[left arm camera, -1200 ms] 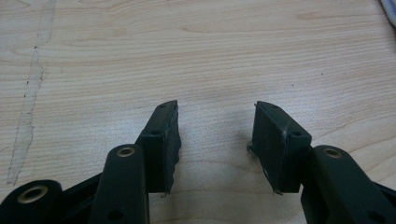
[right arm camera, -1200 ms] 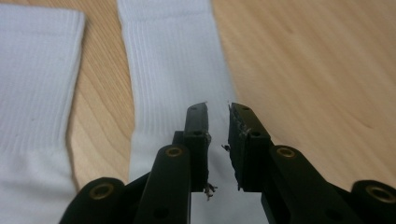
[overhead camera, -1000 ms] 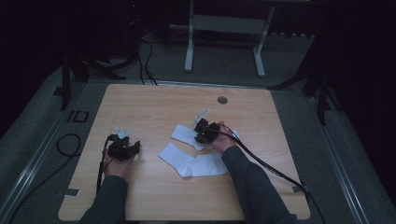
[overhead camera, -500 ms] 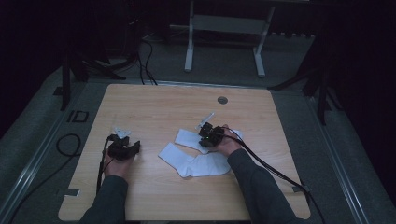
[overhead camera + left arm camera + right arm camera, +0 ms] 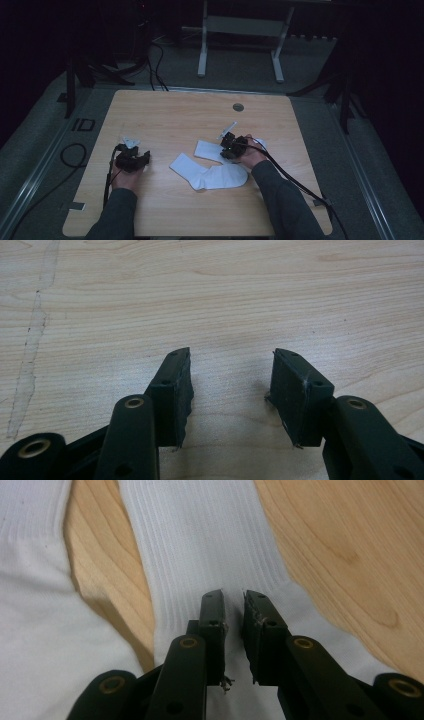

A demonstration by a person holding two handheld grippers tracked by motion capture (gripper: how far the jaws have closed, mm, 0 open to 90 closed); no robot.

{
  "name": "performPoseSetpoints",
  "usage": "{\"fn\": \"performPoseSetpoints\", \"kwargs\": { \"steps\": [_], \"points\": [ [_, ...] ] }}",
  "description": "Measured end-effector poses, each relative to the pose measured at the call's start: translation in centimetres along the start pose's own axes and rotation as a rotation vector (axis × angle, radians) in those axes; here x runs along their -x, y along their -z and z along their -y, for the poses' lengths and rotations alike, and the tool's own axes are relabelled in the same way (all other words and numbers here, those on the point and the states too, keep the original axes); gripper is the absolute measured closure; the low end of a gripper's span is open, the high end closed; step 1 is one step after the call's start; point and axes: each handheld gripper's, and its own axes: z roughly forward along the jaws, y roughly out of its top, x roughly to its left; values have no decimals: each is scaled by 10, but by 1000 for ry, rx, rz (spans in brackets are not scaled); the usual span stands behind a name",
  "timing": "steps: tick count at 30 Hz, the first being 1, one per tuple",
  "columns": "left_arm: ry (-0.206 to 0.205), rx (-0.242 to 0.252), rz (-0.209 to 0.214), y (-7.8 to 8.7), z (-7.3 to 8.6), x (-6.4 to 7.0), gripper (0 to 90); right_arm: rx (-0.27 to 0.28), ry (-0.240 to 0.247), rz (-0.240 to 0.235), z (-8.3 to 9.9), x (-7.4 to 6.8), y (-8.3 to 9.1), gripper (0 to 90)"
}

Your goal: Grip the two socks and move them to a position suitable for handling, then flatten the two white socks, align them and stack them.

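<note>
My right gripper sits right of centre in the high view, over the far white sock, and in the right gripper view its jaws stand almost together with a narrow slit between them above the ribbed fabric; I cannot tell whether cloth is pinched. The near sock lies just below it in the high view, touching the first. My left gripper rests at lower left on bare table, and in the left gripper view its jaws are spread wide on nothing
</note>
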Motion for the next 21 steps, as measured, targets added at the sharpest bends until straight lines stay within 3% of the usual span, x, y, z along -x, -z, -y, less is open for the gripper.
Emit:
{"fn": "performPoseSetpoints", "kwargs": {
  "steps": [15, 21],
  "points": [
    [0, 0, 0, 0, 0, 0, 511, -15, -7, -2, 13, 5, 6, 759],
    [1, 1, -1, 0, 0, 0, 510, 0, 28, 2, 5, 4, 14, 715]
  ]
}}
